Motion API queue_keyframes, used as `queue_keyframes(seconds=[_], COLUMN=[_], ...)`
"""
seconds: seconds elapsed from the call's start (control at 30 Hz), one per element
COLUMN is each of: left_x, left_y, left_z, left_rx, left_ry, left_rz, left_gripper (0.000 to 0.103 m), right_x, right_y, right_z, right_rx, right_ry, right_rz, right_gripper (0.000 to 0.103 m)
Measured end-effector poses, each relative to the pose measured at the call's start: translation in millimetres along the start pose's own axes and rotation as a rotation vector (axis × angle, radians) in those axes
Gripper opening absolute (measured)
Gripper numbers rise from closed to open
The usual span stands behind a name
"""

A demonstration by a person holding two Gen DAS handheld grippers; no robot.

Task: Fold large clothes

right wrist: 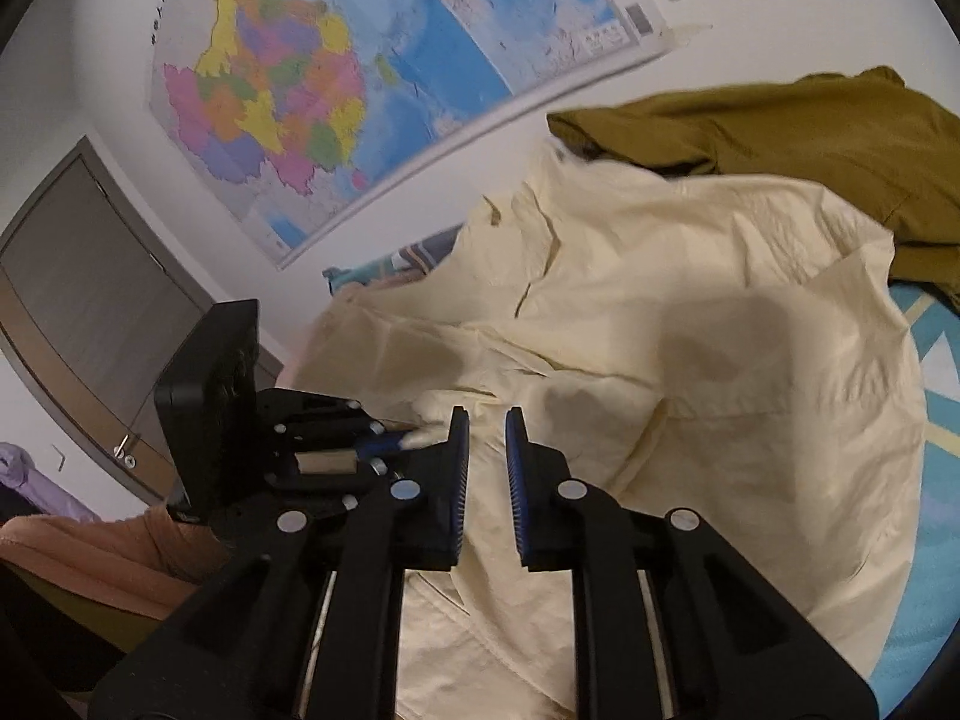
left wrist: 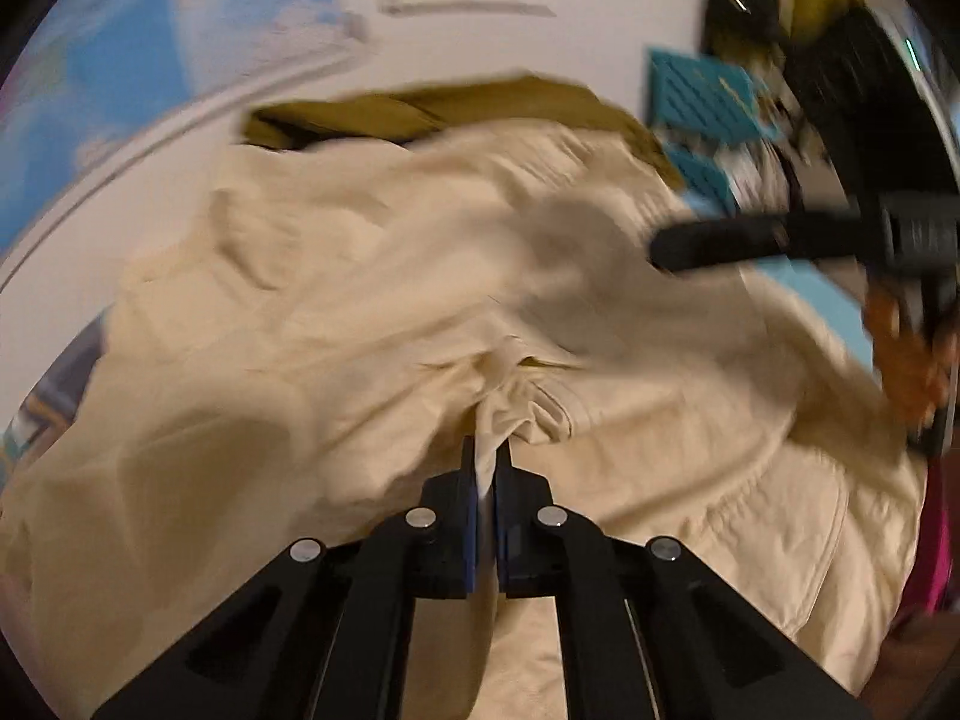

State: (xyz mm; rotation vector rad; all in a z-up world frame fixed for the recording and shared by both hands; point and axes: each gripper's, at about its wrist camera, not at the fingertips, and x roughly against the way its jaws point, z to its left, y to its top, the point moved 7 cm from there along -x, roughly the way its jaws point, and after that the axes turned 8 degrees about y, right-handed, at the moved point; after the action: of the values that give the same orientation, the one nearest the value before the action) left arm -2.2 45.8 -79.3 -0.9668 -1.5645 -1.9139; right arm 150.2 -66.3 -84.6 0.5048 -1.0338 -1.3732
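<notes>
A large cream shirt (left wrist: pixel 420 276) lies crumpled on a blue patterned bed cover (right wrist: pixel 936 414). My left gripper (left wrist: pixel 486 456) is shut on a small pinch of the shirt, and the cloth bunches up just ahead of its tips. In the right wrist view the same left gripper (right wrist: pixel 401 439) shows at the left with cream cloth in its tips. Just beside it, my right gripper (right wrist: pixel 487 429) hovers over the cream shirt (right wrist: pixel 690 360). Its blue pads stand a narrow gap apart and do not press on the cloth. The left wrist view catches the right gripper (left wrist: pixel 666 252) as a blurred black shape at the right.
An olive garment (right wrist: pixel 810 120) lies bunched behind the shirt, against the wall. A coloured map (right wrist: pixel 360 90) hangs on the wall, and a grey door (right wrist: pixel 90 300) stands to the left. A person's pinkish sleeve (right wrist: pixel 90 552) is at lower left.
</notes>
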Motion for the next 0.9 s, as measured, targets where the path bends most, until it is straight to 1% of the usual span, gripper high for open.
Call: queue_keyframes(seconds=[0.03, 0.1, 0.13, 0.17, 0.2, 0.23, 0.3, 0.33, 0.37, 0.4, 0.43, 0.5, 0.53, 0.57, 0.6, 0.63, 0.67, 0.7, 0.73, 0.77, 0.8, 0.83, 0.87, 0.9], left_x=[4, 14, 18, 20, 32, 38, 65, 80, 95, 110, 122, 148, 155, 157, 158, 154, 148, 143, 135, 125, 116, 108, 99, 93], left_y=[2, 6, 8, 12, 16, 22, 28, 29, 29, 27, 25, 17, 12, 9, 3, -1, -4, -7, -10, -13, -19, -22, -25, -27], left_z=[8, 27, 36, 43, 60, 68, 101, 119, 138, 154, 164, 186, 192, 193, 191, 183, 173, 165, 149, 131, 119, 102, 87, 79], left_rx=[0.026, 0.100, 0.138, 0.168, 0.228, 0.259, 0.368, 0.424, 0.478, 0.523, 0.545, 0.585, 0.593, 0.594, 0.582, 0.553, 0.518, 0.482, 0.418, 0.350, 0.305, 0.240, 0.181, 0.150], left_ry=[0.003, 0.003, -0.011, -0.018, -0.023, -0.028, -0.029, -0.028, -0.015, 0.005, 0.017, 0.049, 0.058, 0.063, 0.055, 0.025, 0.015, 0.011, -0.024, -0.073, -0.088, -0.121, -0.138, -0.135], left_rz=[-0.015, -0.048, -0.056, -0.061, -0.096, -0.119, -0.184, -0.226, -0.266, -0.305, -0.335, -0.385, -0.393, -0.395, -0.387, -0.368, -0.346, -0.334, -0.311, -0.272, -0.246, -0.222, -0.204, -0.195], left_gripper=[0.003, 0.002, 0.002, 0.002, 0.002, 0.002, 0.002, 0.002, 0.002, 0.002, 0.002, 0.002, 0.002, 0.002, 0.005, 0.010, 0.013, 0.021, 0.040, 0.048, 0.051, 0.053, 0.054, 0.058], right_x=[2, 5, 5, 2, -1, -7, -22, -35, -43, -58, -69, -102, -116, -129, -141, -147, -151, -150, -147, -142, -138, -131, -125, -118], right_y=[0, -1, -3, -7, -10, -14, -22, -26, -29, -32, -35, -47, -53, -56, -56, -55, -50, -44, -41, -36, -32, -26, -20, -13], right_z=[-1, -6, -7, -8, -8, -5, 5, 15, 22, 33, 40, 62, 69, 74, 75, 74, 72, 71, 71, 69, 69, 66, 64, 62], right_rx=[0.000, -0.019, -0.024, -0.022, -0.012, 0.019, 0.077, 0.139, 0.180, 0.243, 0.281, 0.386, 0.431, 0.469, 0.473, 0.457, 0.435, 0.412, 0.393, 0.365, 0.336, 0.302, 0.277, 0.243], right_ry=[-0.007, -0.010, -0.007, -0.015, -0.035, -0.067, -0.101, -0.133, -0.146, -0.170, -0.178, -0.162, -0.163, -0.176, -0.187, -0.196, -0.195, -0.175, -0.163, -0.147, -0.125, -0.110, -0.096, -0.071], right_rz=[-0.005, -0.015, -0.010, 0.005, 0.018, 0.048, 0.106, 0.139, 0.159, 0.188, 0.207, 0.278, 0.308, 0.326, 0.339, 0.338, 0.315, 0.285, 0.264, 0.243, 0.224, 0.196, 0.172, 0.147], right_gripper=[0.019, 0.030, 0.032, 0.038, 0.042, 0.043, 0.061, 0.065, 0.071, 0.074, 0.075, 0.082, 0.082, 0.082, 0.081, 0.080, 0.079, 0.079, 0.077, 0.076, 0.074, 0.073, 0.073, 0.073])
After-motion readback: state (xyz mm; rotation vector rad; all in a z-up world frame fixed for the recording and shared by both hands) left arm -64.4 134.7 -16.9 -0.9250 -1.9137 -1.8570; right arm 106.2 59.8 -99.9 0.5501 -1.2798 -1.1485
